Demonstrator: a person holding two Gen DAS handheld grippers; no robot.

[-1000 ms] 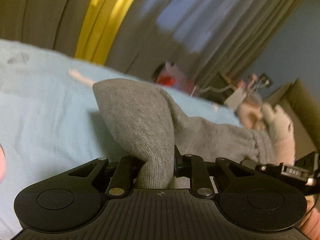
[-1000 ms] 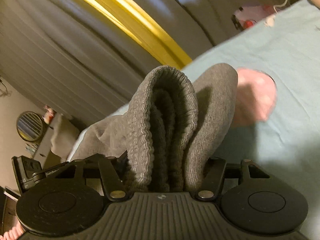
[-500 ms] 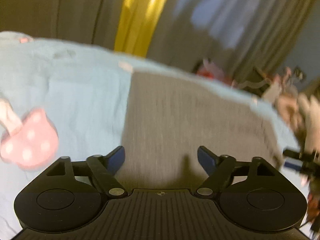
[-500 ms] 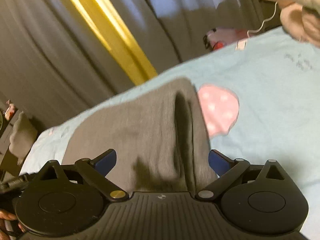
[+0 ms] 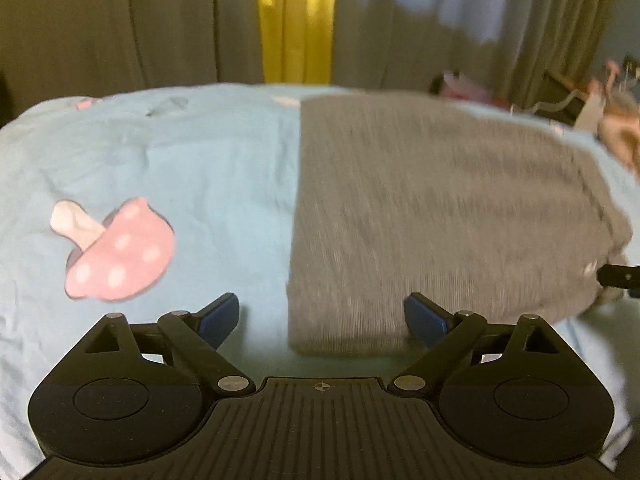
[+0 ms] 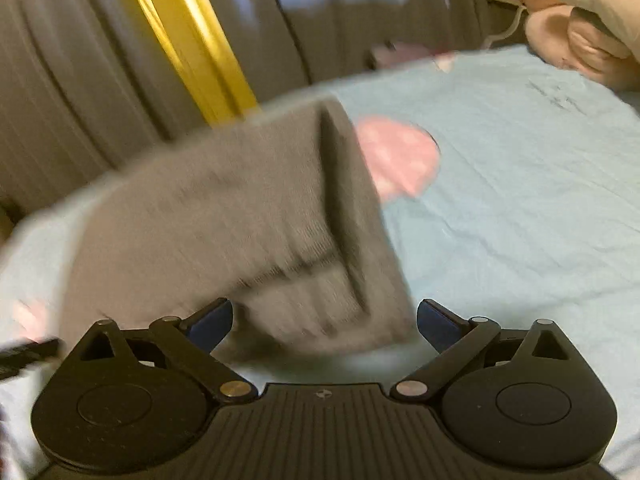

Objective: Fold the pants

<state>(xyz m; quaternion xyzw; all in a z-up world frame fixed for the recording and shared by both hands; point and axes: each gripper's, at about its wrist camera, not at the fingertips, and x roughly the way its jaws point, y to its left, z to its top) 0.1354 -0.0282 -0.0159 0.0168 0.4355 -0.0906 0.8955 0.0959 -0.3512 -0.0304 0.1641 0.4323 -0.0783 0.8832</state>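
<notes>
The grey knit pants (image 5: 432,216) lie folded flat on the light blue bed sheet (image 5: 200,168). In the left wrist view my left gripper (image 5: 322,318) is open and empty, just in front of the fold's near left corner. In the right wrist view the same pants (image 6: 224,216) show their ribbed waistband end nearest the camera. My right gripper (image 6: 324,322) is open and empty, its blue-tipped fingers (image 6: 436,324) on either side of that near edge, a little back from it. The views are motion-blurred.
A pink mushroom print (image 5: 116,248) marks the sheet left of the pants; it also shows beyond them in the right wrist view (image 6: 400,156). Grey curtains with a yellow strip (image 5: 296,20) hang behind the bed. A pink and grey plush (image 6: 580,28) lies at the far right.
Both grippers have let go of the pants and opened. The cloth dropped flat onto the sheet and both grippers have drawn back from it.
</notes>
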